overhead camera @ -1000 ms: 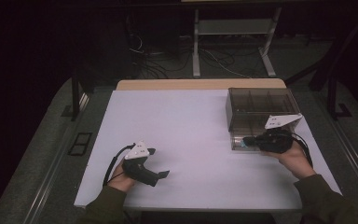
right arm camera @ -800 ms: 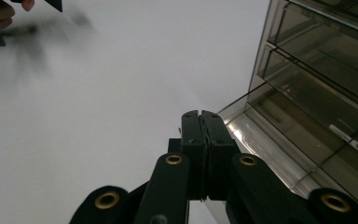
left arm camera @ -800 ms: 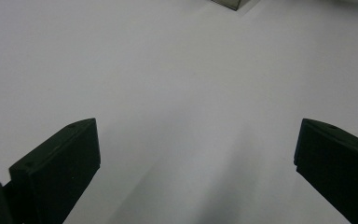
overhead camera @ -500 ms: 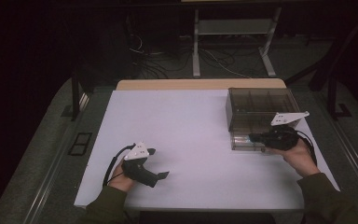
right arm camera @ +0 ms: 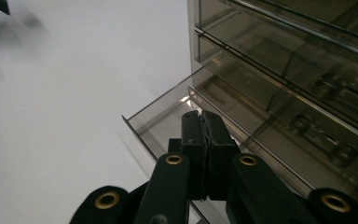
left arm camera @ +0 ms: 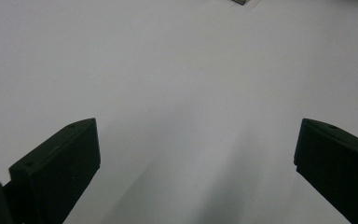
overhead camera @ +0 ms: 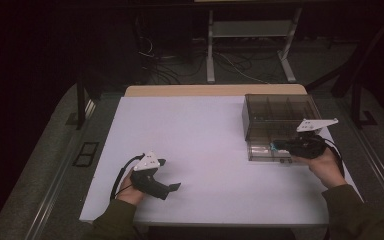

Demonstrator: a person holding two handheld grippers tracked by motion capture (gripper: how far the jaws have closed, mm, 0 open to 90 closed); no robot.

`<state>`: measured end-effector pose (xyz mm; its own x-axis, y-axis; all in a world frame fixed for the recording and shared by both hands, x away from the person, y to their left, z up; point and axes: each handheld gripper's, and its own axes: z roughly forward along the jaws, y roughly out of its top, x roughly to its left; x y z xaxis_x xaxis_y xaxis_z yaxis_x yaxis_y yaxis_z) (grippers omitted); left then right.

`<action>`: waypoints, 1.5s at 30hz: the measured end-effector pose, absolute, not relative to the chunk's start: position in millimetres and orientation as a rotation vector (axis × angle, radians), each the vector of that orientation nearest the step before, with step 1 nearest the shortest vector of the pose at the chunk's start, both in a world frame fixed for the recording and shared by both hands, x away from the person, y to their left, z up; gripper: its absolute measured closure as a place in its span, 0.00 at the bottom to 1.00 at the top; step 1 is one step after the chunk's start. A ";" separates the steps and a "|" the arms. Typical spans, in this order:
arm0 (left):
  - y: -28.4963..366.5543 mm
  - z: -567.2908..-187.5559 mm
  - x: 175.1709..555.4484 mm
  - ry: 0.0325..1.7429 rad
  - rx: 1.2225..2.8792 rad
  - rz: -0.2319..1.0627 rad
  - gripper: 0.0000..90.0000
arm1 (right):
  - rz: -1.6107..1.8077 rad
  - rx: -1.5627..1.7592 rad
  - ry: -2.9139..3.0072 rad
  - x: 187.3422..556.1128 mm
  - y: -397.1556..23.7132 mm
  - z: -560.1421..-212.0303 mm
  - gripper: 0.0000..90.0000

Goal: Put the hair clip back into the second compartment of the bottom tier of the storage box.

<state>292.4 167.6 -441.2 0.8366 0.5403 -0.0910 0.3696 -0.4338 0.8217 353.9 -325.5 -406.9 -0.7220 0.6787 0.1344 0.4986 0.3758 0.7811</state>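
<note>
Two grippers over a white table (overhead camera: 205,145). Left gripper (overhead camera: 172,187) near the front-left edge, jaws spread wide with bare tabletop between them, holding nothing; it points rightward. Smoky clear drawer box (overhead camera: 280,117) at the right, long axis running away from the person. Bottom drawer (right arm camera: 168,119) slid partly out toward the front. Right gripper (right arm camera: 200,121) has jaws pressed together at that drawer's front lip; the lip itself is hidden behind them. Small dark parts inside the drawers, blurred.
</note>
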 end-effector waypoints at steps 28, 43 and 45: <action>169.7 -437.0 289.8 0.645 2.054 0.257 0.00 | 1.139 1.212 2.374 365.5 -346.9 -424.3 0.97; 169.0 -437.2 288.3 0.631 2.069 0.274 0.00 | 1.040 1.241 2.404 370.1 -346.2 -435.9 0.97; 168.9 -437.5 288.5 0.634 2.070 0.272 0.00 | 1.029 1.248 2.407 370.5 -346.4 -436.8 0.97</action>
<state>288.5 168.9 -437.5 0.8425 0.5362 -0.0518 0.3318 -0.4407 0.8341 370.5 -346.4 -436.8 -0.6059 0.7890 0.1020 0.6191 0.3870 0.6833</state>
